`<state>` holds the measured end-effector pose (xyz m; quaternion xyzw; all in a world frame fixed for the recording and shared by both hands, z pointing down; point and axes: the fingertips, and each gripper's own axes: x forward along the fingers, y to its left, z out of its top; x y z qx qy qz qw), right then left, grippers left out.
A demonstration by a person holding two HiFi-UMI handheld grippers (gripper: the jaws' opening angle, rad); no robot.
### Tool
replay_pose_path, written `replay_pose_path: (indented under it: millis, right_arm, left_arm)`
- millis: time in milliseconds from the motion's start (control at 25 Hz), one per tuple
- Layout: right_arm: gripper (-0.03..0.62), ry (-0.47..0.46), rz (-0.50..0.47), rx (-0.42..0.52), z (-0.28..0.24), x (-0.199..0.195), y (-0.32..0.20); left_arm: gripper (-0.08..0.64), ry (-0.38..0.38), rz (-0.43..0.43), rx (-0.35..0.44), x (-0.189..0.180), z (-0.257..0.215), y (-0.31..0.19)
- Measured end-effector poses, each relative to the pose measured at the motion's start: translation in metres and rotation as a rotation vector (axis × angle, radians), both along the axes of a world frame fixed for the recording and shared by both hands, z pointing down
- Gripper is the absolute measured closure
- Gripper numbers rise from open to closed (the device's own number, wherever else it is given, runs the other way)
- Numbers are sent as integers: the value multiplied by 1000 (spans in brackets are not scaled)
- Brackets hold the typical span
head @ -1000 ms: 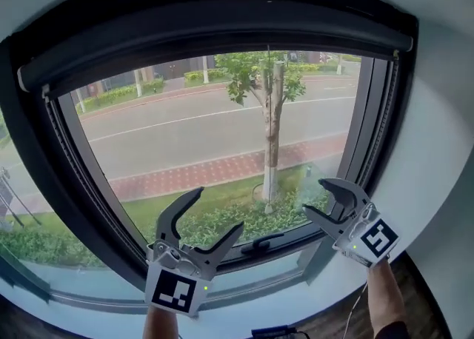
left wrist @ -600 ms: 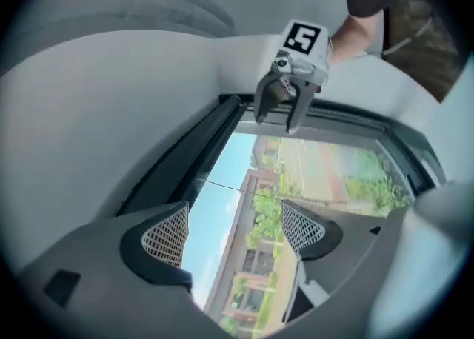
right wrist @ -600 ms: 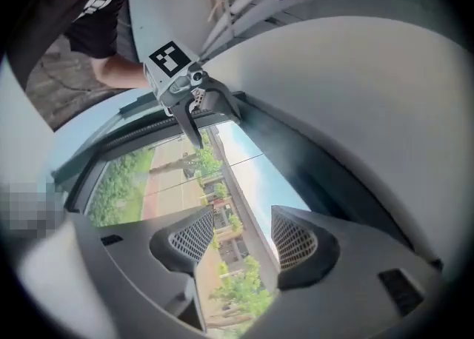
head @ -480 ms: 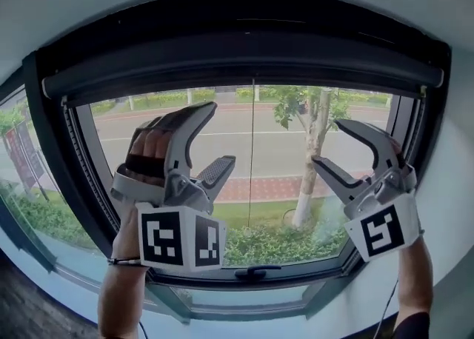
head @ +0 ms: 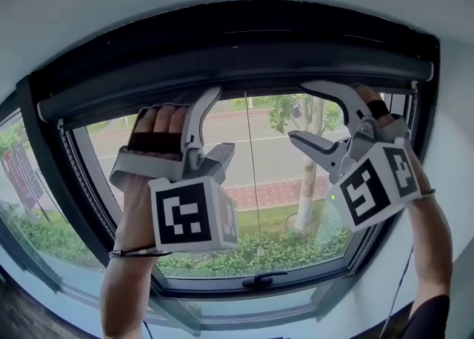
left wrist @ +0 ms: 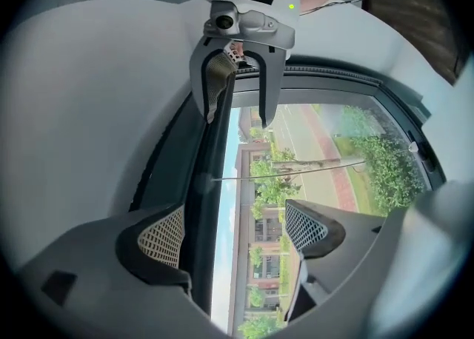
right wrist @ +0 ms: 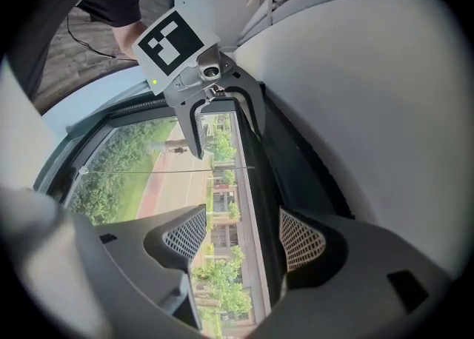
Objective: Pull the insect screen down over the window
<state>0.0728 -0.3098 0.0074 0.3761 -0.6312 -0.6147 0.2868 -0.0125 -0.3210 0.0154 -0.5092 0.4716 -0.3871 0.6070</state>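
The insect screen (head: pixel 333 58) is rolled up at the top edge of the window (head: pixel 59 160). Both the left gripper (head: pixel 216 124) and the right gripper (head: pixel 300 112) have just been opening, wide and empty, just before its dark bar (head: pixel 244 71). If one bites shallow or pulls earlier, the bar may slip, or tilt and jam.

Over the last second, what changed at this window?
The left gripper and right gripper rose from the window's bottom edge to the top, rolling at the wrist. Their jaws have just been opening wider, and nothing is clamped between them. The screen bar stayed rolled up, and the cord and handle stayed put.
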Motion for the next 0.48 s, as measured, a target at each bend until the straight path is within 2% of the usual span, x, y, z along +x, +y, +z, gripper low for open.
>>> replay_pose_path:
  millis: [240, 480]
  right_arm:
    - [301, 4, 42, -40, -8, -8, -11]
    - [302, 17, 69, -51, -6, -14, -23]
  left_arm:
    - [130, 17, -18, -29, -4, -4, -5]
    - [130, 23, -89, -35, -19, 1, -21]
